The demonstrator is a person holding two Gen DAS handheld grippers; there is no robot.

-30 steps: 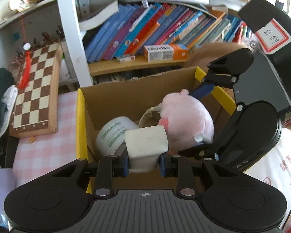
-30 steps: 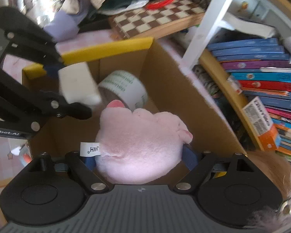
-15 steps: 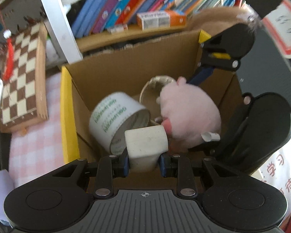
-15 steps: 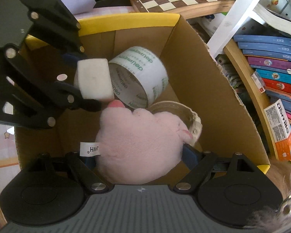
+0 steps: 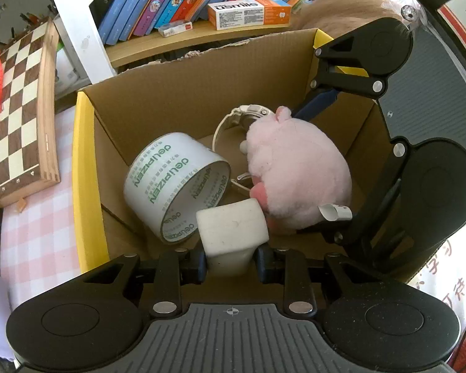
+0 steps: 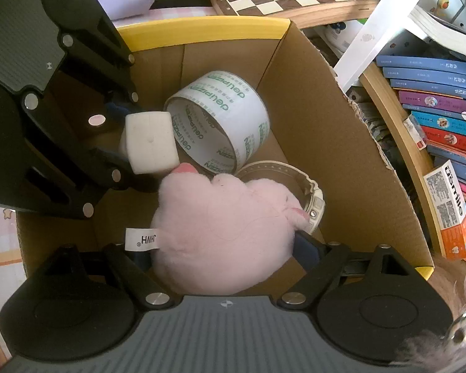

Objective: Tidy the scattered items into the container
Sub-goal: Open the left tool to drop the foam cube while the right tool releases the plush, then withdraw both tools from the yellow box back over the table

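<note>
Left to right. My left gripper (image 5: 231, 262) clamped on white block (image 5: 233, 228), low inside cardboard box (image 5: 84, 168) so drop will be short. Tape roll (image 5: 174, 186) lies on its side on box floor, just beside block. Watch (image 6: 313, 199) behind, partly under pink plush toy (image 6: 223, 233). My right gripper (image 6: 223, 248) spans plush wide, jaws opening; plush already down in box, release seems next.

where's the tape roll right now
The tape roll lies on its side inside the cardboard box, toward the yellow-edged wall, beside the pink plush toy and the white block.
</note>
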